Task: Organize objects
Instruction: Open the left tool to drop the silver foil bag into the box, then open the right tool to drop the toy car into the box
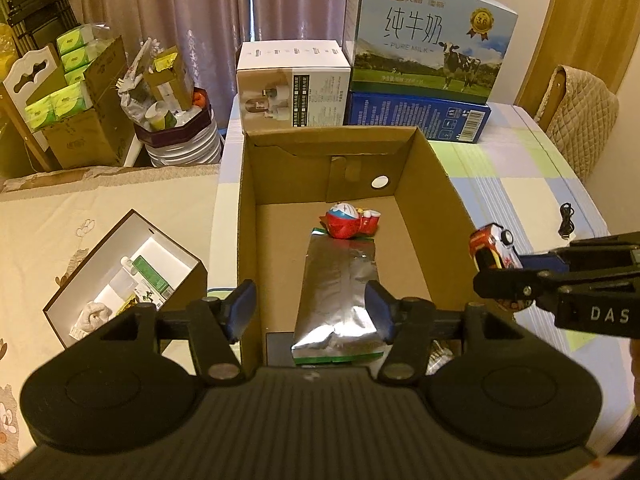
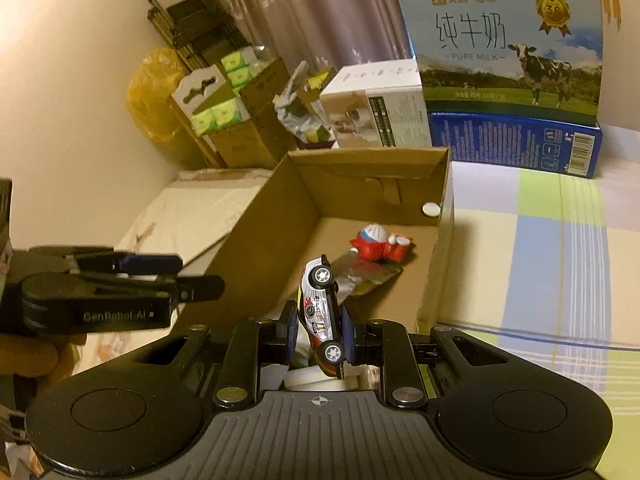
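Currently right gripper point(image 2: 320, 334) pinches toy car point(image 2: 322, 312) on its side, over the near end of the cardboard box point(image 1: 436, 200). Left gripper point(image 1: 312, 308) spread, empty, above foil pouch point(image 1: 340, 288). Risk: car may slip sideways, landing outside the box wall.

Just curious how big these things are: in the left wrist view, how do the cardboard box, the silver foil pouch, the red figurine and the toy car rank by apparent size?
Largest to smallest, as they look:
1. cardboard box
2. silver foil pouch
3. red figurine and toy car: they look alike, and the car is partly hidden by the right gripper, so I won't rank them.
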`<state>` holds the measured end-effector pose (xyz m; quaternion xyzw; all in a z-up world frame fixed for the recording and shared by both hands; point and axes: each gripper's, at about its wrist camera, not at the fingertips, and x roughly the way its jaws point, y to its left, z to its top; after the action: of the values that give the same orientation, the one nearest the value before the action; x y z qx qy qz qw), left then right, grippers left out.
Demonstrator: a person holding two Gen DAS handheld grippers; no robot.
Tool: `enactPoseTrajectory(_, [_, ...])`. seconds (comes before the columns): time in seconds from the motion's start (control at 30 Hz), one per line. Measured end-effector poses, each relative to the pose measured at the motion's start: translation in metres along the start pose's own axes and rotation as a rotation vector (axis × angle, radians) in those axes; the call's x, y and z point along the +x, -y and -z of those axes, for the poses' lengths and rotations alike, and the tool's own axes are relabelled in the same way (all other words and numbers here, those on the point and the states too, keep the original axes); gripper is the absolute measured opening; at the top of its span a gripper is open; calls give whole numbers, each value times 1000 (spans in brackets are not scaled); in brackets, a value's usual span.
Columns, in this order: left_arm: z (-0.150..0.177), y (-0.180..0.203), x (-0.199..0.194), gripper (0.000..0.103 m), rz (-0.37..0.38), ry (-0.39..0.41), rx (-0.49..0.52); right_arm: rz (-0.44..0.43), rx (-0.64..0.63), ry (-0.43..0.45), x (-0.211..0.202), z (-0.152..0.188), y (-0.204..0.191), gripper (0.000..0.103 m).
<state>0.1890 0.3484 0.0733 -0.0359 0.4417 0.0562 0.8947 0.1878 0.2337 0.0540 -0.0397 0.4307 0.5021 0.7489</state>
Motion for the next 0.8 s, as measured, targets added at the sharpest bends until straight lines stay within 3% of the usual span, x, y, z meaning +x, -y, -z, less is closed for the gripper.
enactPoseTrajectory(0.13, [2,-2,0,55,1,-1,-5,3,20,31,-2,1,4,23])
enactPoseTrajectory(0.2, [4,-3,0,55,1,-3,-7,5,27,50,-4,2,6,38])
enactPoseTrajectory(0.27, [7,-5,0,55,4,-6,-16,0,37,62,-6,1,8,44])
enactPoseTrajectory(0.8, [20,-2,-12,63,-1,-5,-24,17,27,37,-17,13,5,45])
